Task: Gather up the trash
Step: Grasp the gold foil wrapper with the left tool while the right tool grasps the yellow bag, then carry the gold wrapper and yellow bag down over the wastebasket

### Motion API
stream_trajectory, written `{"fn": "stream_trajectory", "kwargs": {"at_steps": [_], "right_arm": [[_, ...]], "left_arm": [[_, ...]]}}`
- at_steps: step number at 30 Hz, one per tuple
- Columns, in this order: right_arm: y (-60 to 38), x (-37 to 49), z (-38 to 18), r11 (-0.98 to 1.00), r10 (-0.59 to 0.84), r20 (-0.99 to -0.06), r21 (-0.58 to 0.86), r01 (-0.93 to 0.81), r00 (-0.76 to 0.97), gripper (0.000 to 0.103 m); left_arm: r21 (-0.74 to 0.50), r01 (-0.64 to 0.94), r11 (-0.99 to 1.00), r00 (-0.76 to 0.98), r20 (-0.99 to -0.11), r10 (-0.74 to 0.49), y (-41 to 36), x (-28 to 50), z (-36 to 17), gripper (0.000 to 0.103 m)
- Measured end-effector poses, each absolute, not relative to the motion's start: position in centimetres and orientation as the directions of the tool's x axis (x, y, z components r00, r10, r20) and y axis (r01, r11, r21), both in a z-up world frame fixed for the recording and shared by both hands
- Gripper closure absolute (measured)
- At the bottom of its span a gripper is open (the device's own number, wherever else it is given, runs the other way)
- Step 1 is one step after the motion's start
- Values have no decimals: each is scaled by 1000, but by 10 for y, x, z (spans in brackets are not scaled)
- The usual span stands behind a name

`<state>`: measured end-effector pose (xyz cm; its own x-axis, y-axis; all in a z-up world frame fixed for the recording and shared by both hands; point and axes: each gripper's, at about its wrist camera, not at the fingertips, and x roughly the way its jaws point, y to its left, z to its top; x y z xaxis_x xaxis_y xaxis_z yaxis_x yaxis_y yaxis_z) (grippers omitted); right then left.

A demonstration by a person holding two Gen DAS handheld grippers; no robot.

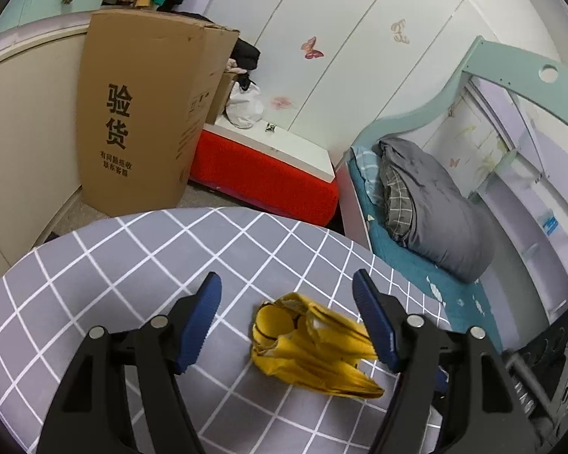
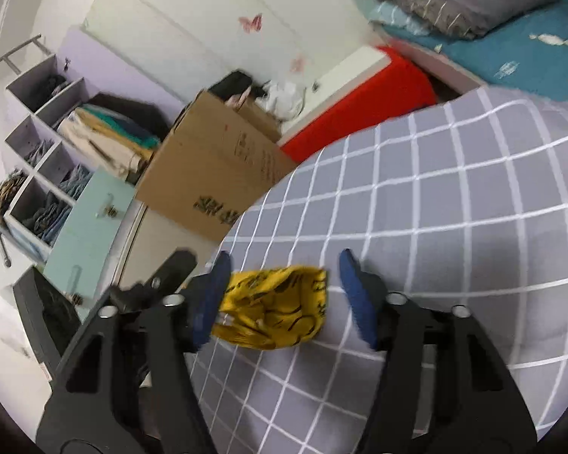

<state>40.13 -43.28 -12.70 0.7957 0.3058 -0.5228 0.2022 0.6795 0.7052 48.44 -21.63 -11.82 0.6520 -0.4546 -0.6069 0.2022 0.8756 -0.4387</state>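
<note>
While the crumpled yellow wrapper (image 1: pixel 310 348) lies on the grid-cloth tabletop (image 1: pixel 132 265) well inside its far edge, the left hand-held gripper (image 1: pixel 295 325) straddles it, jaws wide, gripping nothing. Right hand-held gripper (image 2: pixel 284 295): half-spread, left pad touching wrapper, right side bare cloth.

Butterfly-stickered wardrobe (image 1: pixel 322 56) beside bed (image 1: pixel 416 265)

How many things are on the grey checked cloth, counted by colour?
Yellow: 1, the crumpled wrapper between the open fingers of the left gripper and right gripper.
Other colours: 0
Total: 1
</note>
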Motion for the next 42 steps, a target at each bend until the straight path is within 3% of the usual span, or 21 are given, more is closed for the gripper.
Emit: {"fn": "stream_trajectory", "kwargs": {"at_steps": [1, 5, 10, 25, 42], "right_arm": [[-432, 401, -128, 681, 310, -525, 704, 200, 792, 57], [-429, 404, -135, 680, 333, -536, 706, 196, 775, 69], [-419, 402, -136, 690, 355, -542, 701, 177, 762, 72], [-345, 386, -100, 775, 395, -516, 631, 25, 760, 80], [-118, 363, -70, 752, 606, -505, 615, -236, 615, 81]], "left_arm": [[-447, 200, 872, 650, -605, -459, -217, 485, -119, 34], [-458, 241, 856, 582, -637, -505, -226, 492, -126, 76], [-428, 256, 867, 577, -652, -492, -227, 490, -130, 98], [-445, 233, 865, 613, -623, -486, -160, 454, -114, 101], [-537, 41, 842, 764, -527, -373, 74, 359, -77, 102]]}}
